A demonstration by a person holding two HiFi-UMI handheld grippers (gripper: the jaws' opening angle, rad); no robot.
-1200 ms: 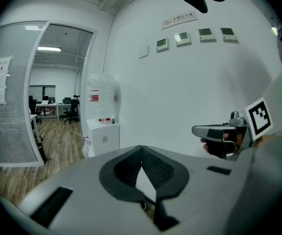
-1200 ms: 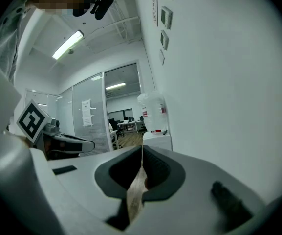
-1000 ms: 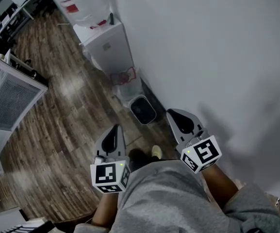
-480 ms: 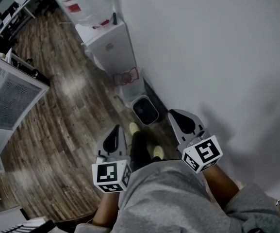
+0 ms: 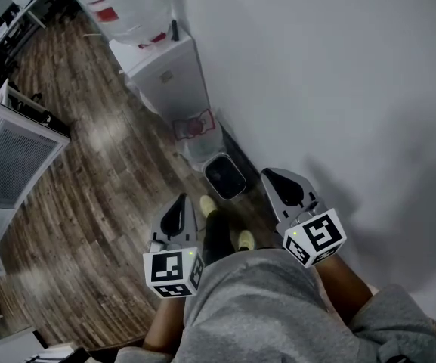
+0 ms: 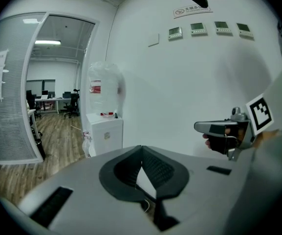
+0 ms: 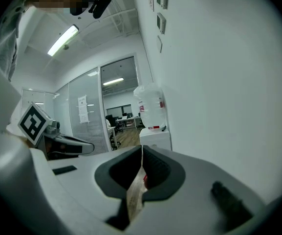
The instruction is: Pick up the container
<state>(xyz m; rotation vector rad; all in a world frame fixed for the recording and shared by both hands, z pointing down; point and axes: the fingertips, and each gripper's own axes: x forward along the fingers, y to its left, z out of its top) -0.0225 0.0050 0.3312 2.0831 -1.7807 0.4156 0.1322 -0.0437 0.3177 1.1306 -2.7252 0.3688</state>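
Observation:
In the head view a small dark container with a pale rim stands on the wood floor against the white wall, just in front of a white water dispenser. My left gripper and right gripper are held at waist height, well above the container and a step short of it. Both are shut with nothing between the jaws. In the left gripper view the left gripper points down the corridor, with the right gripper beside it. The right gripper faces the same way. The gripper bodies hide the container in both gripper views.
The dispenser carries a large clear bottle. A white wall runs along the right. A glass partition with blinds stands at the left. The person's shoes are on the floor between the grippers. Desks and chairs stand far back.
One foot has stepped forward towards the container and the head view has shifted slightly. Both grippers keep their place in front of the body and stay shut.

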